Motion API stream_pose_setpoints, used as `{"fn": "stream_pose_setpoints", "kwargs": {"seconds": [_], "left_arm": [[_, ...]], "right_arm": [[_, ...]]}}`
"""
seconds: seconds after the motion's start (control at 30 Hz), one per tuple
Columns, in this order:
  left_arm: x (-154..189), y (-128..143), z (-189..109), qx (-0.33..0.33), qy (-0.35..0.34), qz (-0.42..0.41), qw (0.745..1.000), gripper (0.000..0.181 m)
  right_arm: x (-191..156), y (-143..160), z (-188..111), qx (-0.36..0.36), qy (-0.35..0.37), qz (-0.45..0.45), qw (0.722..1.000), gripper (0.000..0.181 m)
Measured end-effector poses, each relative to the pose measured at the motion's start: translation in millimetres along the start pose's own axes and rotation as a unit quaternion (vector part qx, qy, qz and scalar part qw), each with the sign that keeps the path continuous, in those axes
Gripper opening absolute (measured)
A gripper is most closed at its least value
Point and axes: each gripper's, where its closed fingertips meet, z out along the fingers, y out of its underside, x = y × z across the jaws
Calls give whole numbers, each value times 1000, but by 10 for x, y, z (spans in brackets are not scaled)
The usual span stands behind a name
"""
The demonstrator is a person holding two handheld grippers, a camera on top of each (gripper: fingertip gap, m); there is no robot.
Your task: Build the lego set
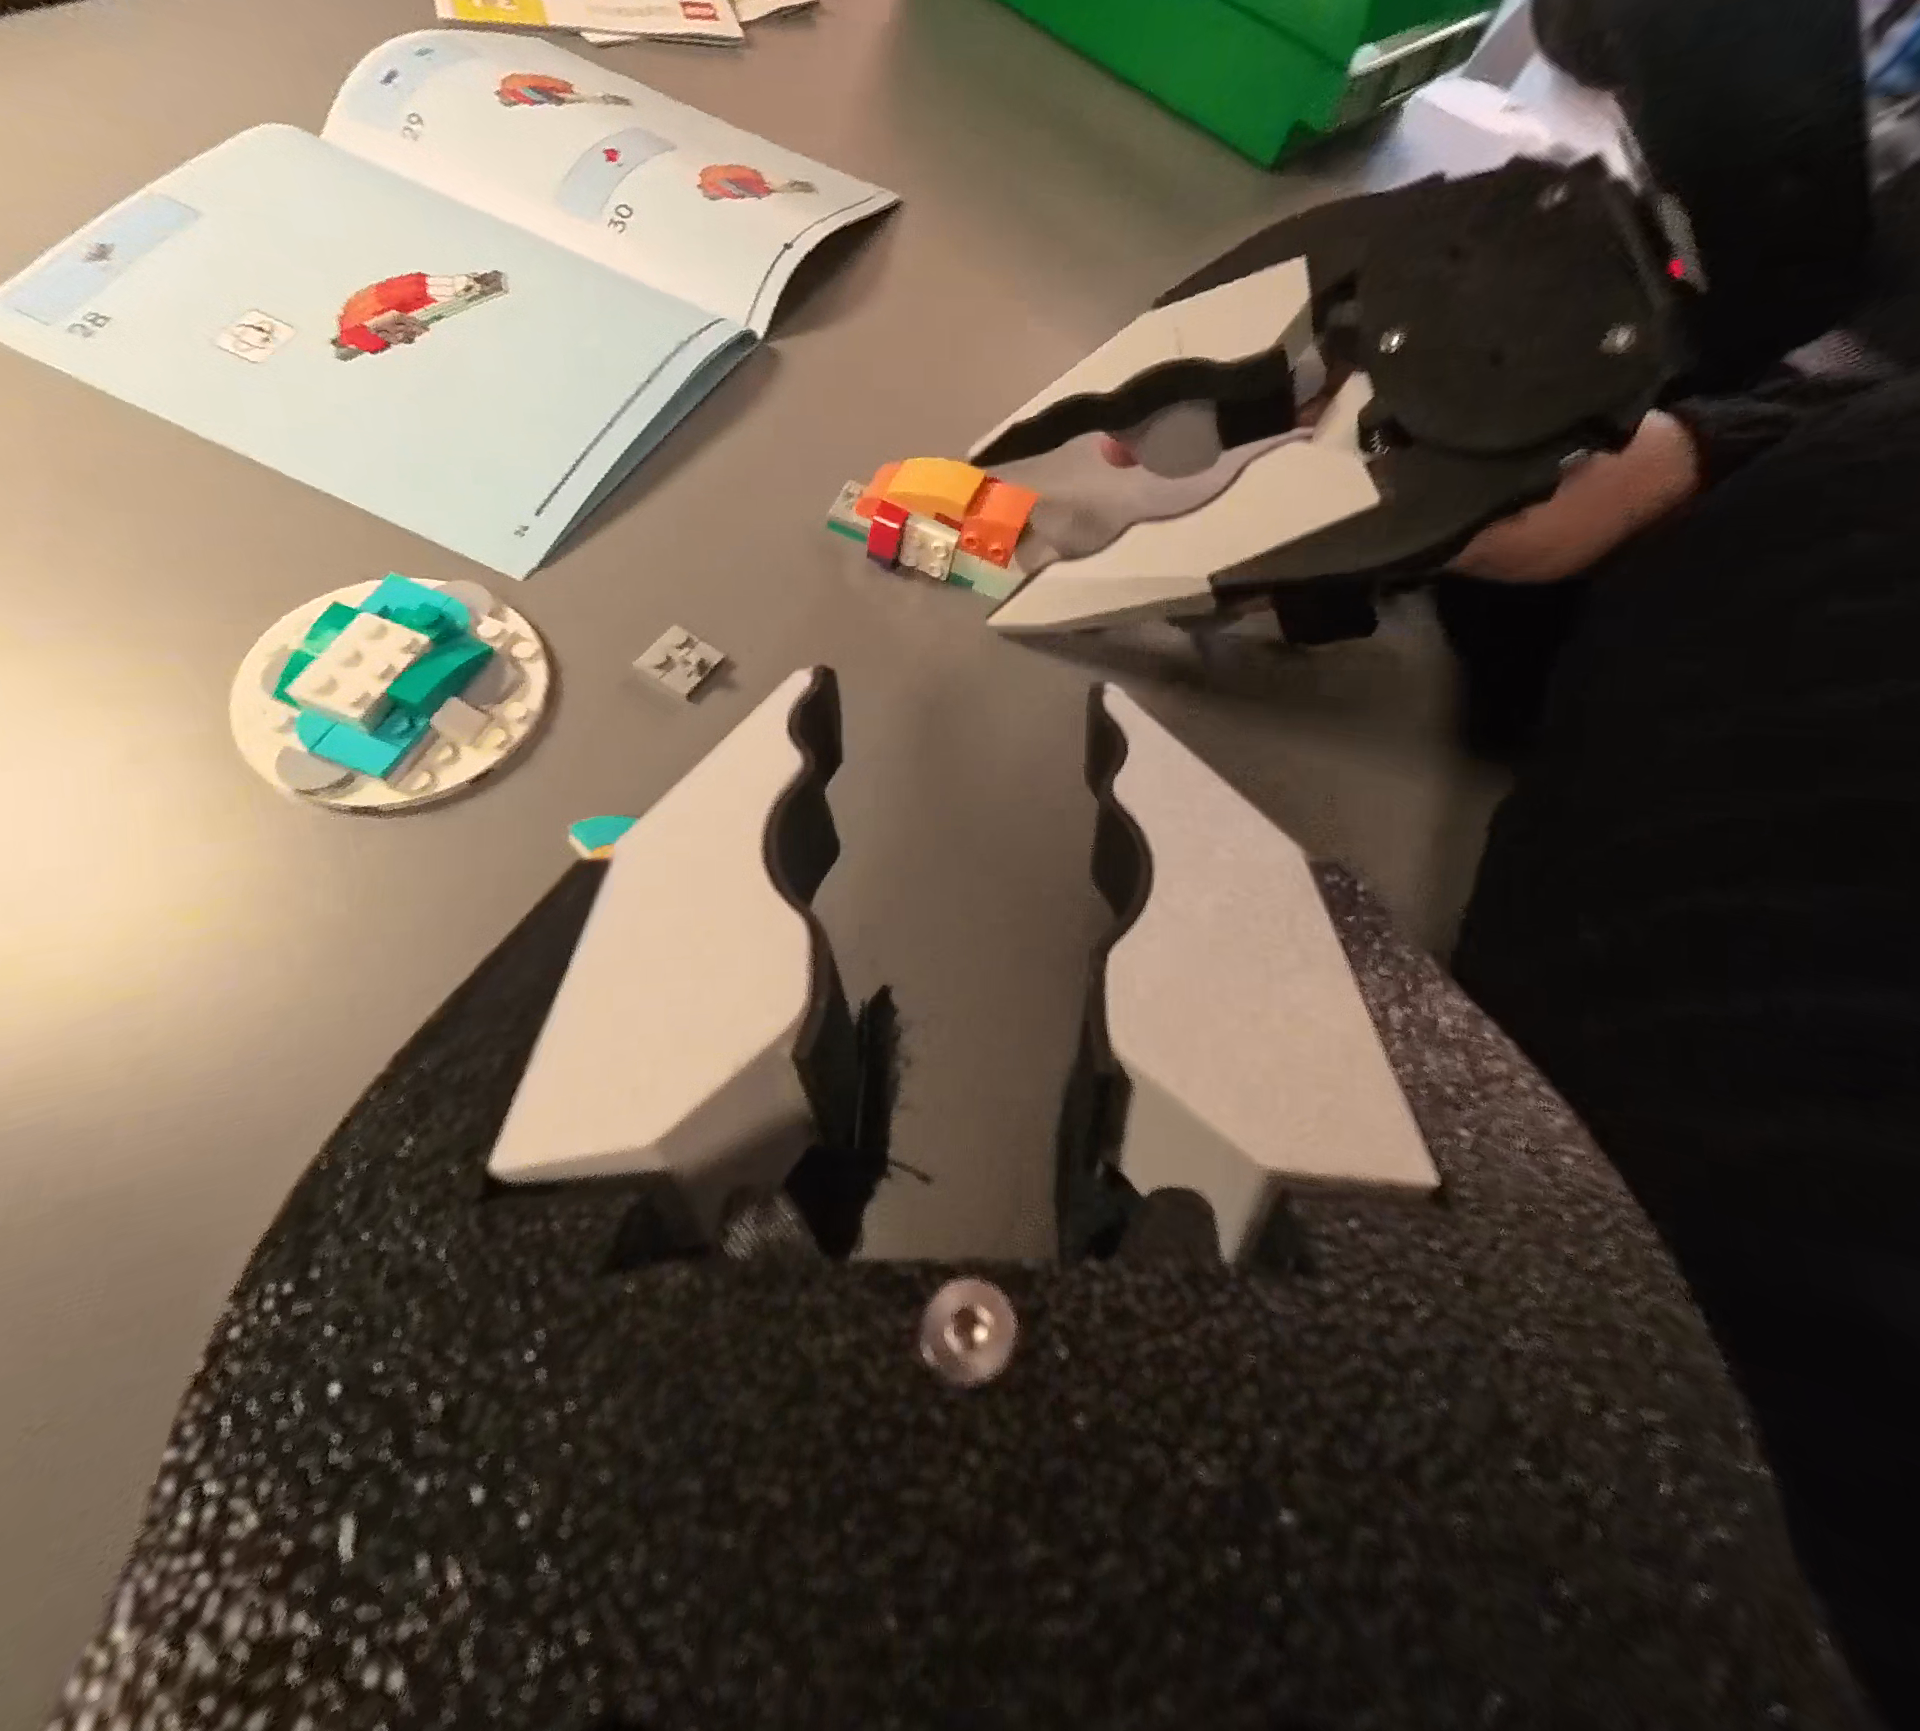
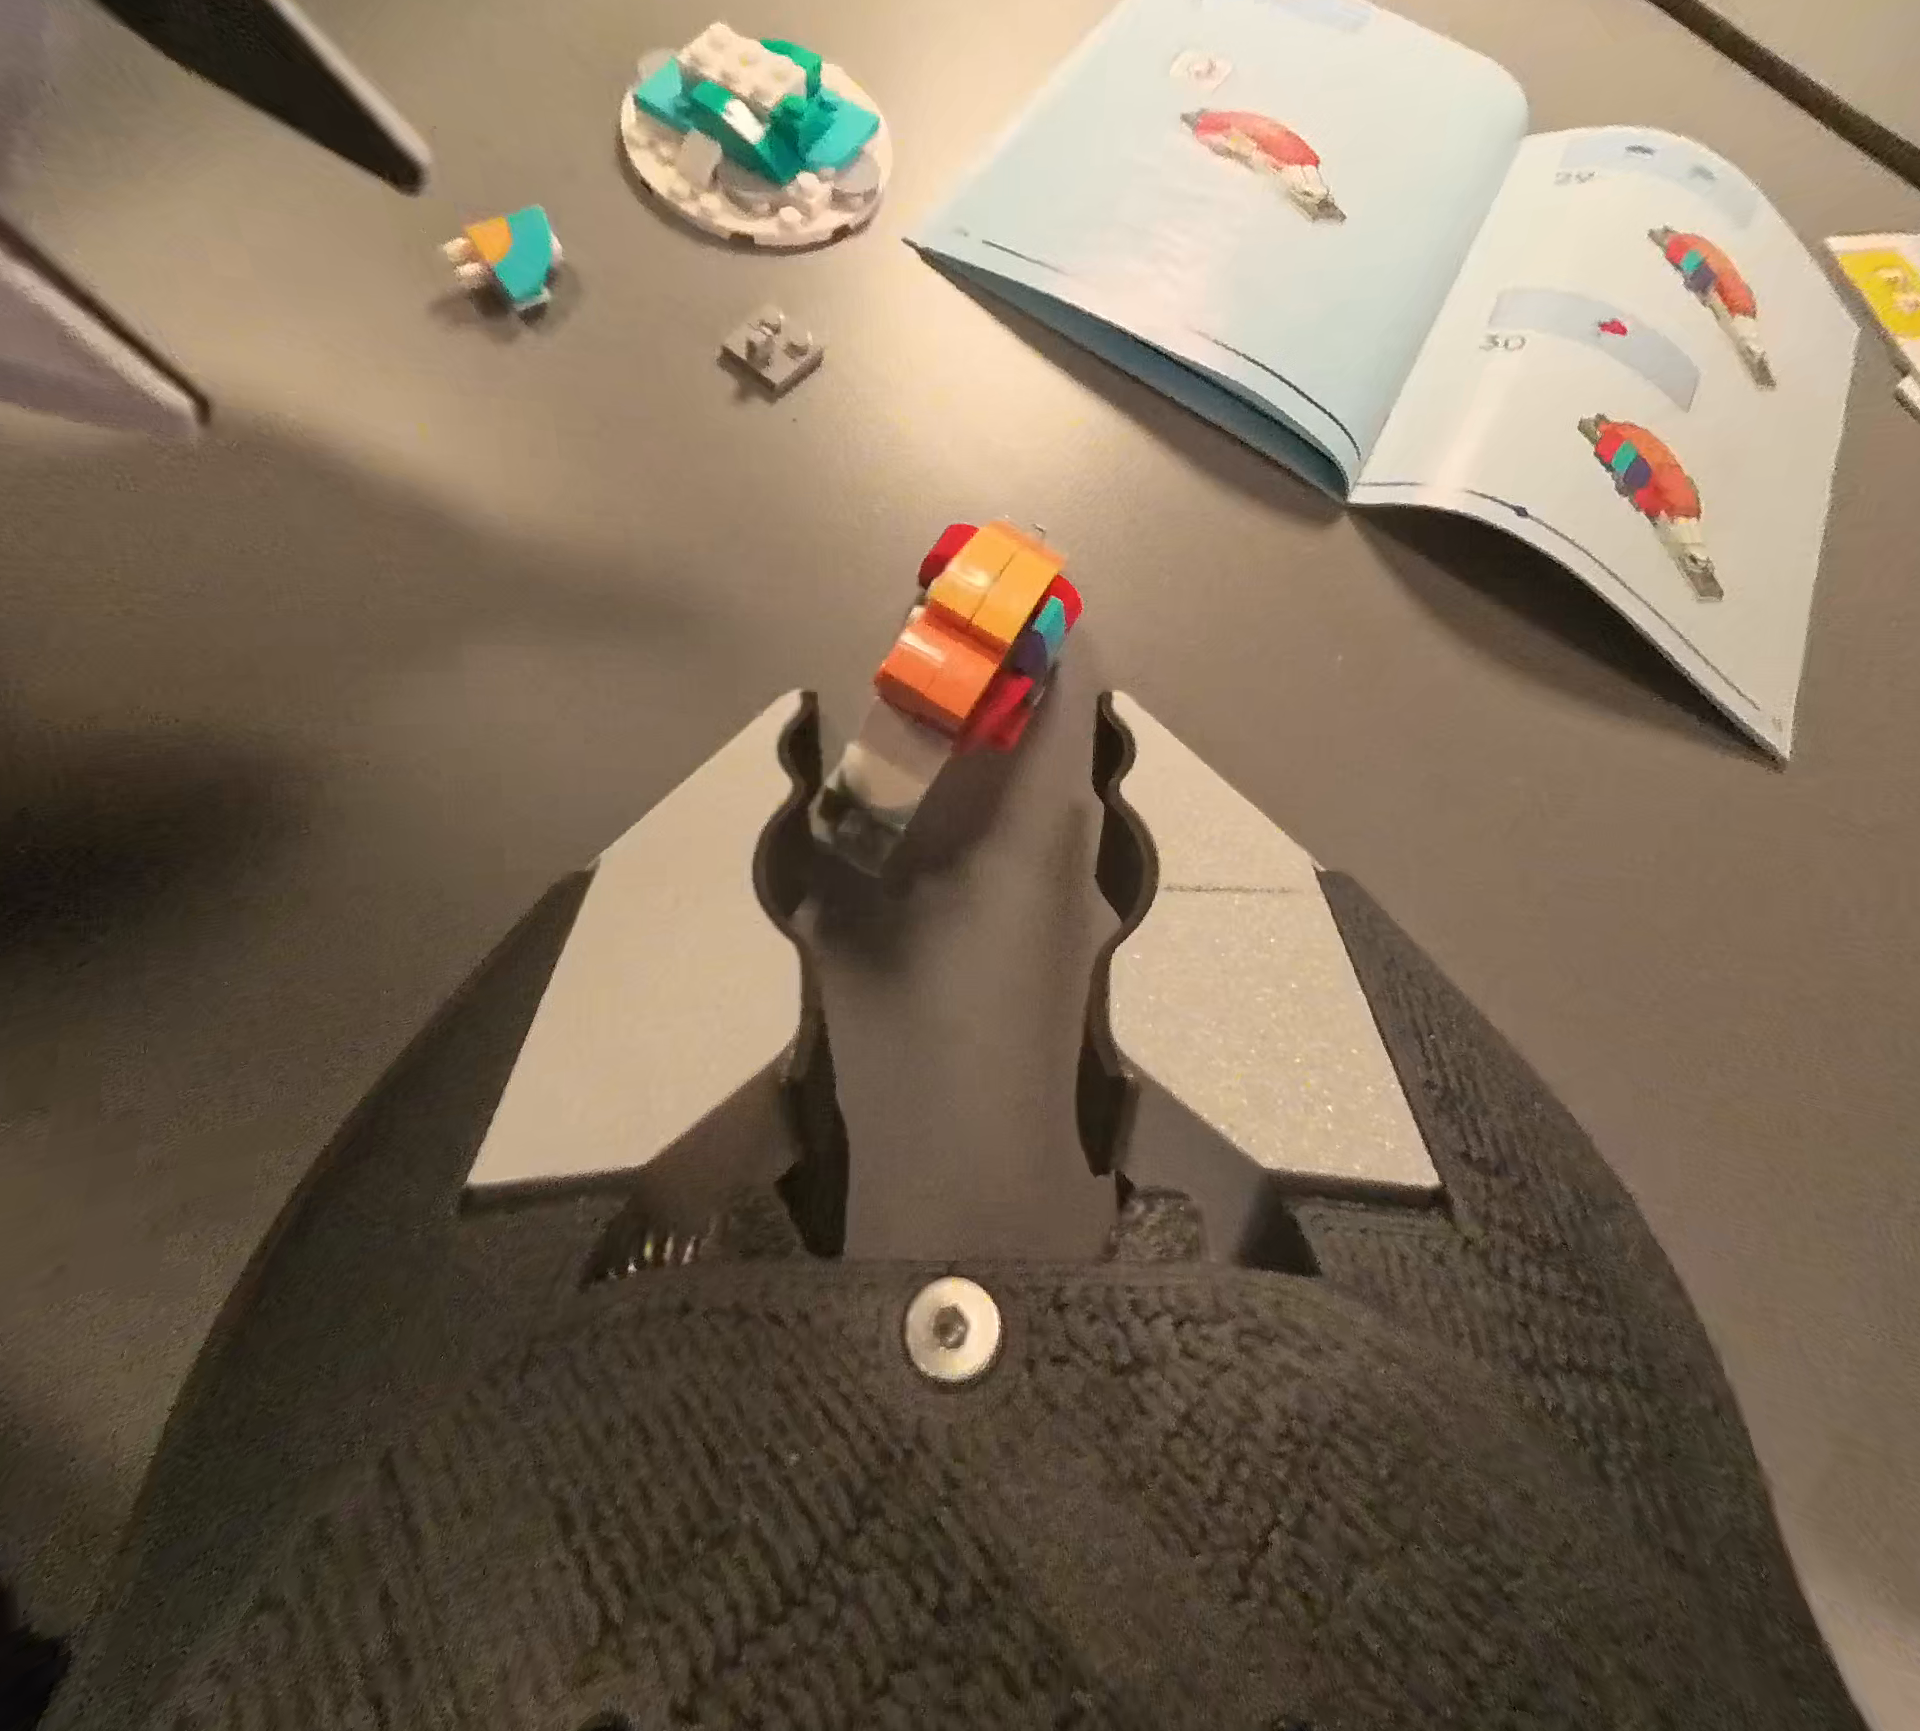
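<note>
I have the right gripper spread wide over the grey table, its jaws straddling the tail end of the orange-and-red fish body, which lies on the table and is not yet pinched; the pale grey tail seems to sit against the inner notch of one finger, though I cannot tell if it truly touches. My left gripper hangs open and empty nearby, above bare table. To grab well, I judge I should centre the model between the fingers first, then close on the flat sides of the tail plates, not the curved orange slopes, which would likely slip or pop off. The small grey plate, the teal-and-orange sub-assembly and the round white base with its teal build sit well apart, beyond the fish. The open instruction booklet lies off to one side.
</note>
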Motion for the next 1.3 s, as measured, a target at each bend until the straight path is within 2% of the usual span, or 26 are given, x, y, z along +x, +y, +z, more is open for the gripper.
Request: {"fn": "stream_pose_setpoints", "kwargs": {"seconds": [0.07,0.1,0.2,0.27,0.33,0.4,0.47,0.57,0.67,0.73,0.83,1.03,1.17,1.3], "left_arm": [[-10,-7,-6,-1,-25,28,999,44],[-12,-15,-4,1,-33,41,999,43],[-34,-63,14,14,-48,72,996,42],[-44,-110,21,28,-52,93,994,42],[-32,-166,33,45,-53,120,990,41],[-23,-207,58,59,-55,154,985,43],[-27,-235,94,71,-58,183,979,47],[-28,-252,150,81,-55,211,973,59],[-19,-286,151,91,-73,274,955,52],[8,-297,123,93,-86,327,936,44],[22,-275,74,84,-100,381,915,32],[-45,-146,95,29,-127,446,886,34],[-57,-114,126,11,-153,481,863,22],[-120,-46,150,-14,-167,464,870,19]], "right_arm": [[70,17,6,-3,0,14,1000,40],[112,18,5,-2,3,14,1000,26],[216,-40,-5,20,-9,36,999,25],[238,-130,-29,47,-53,77,995,24],[195,-240,-67,69,-133,133,980,23],[130,-348,-127,79,-226,204,949,18],[-23,-435,-233,67,-346,263,898,18],[-197,-526,-373,43,-461,310,830,18],[-356,-565,-480,15,-535,318,782,18],[-411,-580,-515,4,-561,314,766,18],[-454,-559,-524,-21,-578,294,761,18],[-502,-516,-456,-67,-579,264,769,18],[-508,-521,-413,-80,-580,258,769,18],[-483,-518,-346,-78,-568,270,774,18]]}}
